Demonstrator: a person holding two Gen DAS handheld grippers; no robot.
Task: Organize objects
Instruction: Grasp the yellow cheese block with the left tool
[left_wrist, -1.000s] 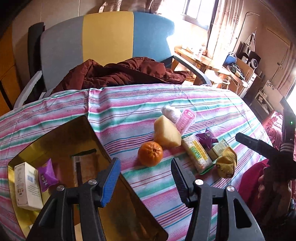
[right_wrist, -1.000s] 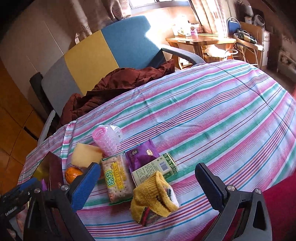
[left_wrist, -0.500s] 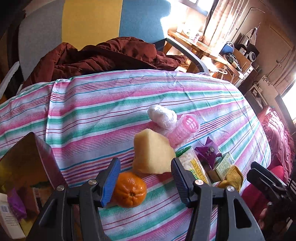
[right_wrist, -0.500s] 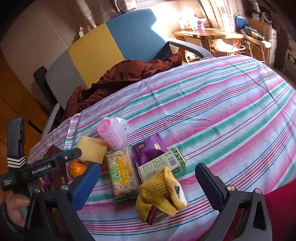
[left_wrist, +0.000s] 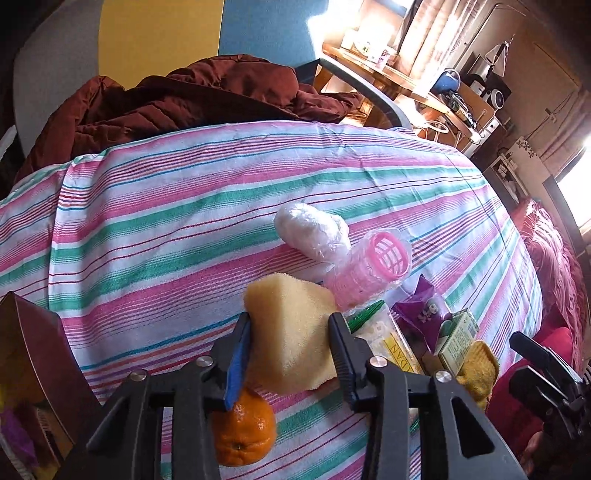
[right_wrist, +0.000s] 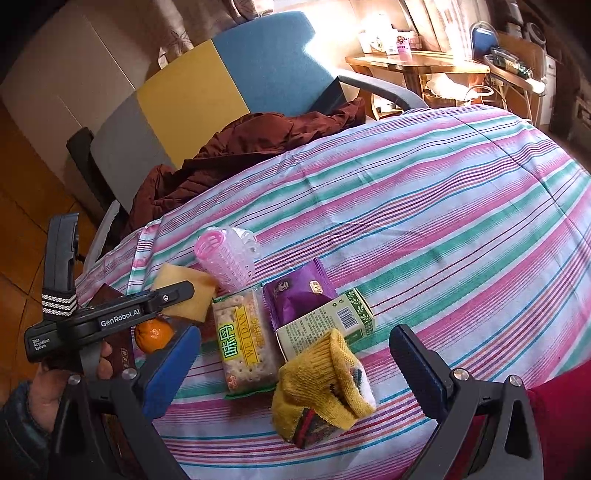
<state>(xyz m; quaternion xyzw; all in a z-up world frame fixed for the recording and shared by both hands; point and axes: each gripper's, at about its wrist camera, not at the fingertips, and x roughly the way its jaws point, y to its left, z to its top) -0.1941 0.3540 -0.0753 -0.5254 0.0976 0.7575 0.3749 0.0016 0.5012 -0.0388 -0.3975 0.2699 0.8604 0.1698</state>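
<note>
Table (right_wrist: 461, 206) still holds most clutter: biscuits (right_wrist: 247, 339), sock (right_wrist: 325, 387), curler (right_wrist: 225, 258), orange (left_wrist: 243, 432). I judge sorting early. My left gripper (left_wrist: 291, 328) has its jaws against the sponge (left_wrist: 291, 332), beside the orange; right gripper (right_wrist: 295, 350) gapes wide, empty, above the sock.

The left claw (left_wrist: 290, 332) pinches the yellow sponge (left_wrist: 291, 332) between both fingers, just above the orange (left_wrist: 245, 430).
</note>
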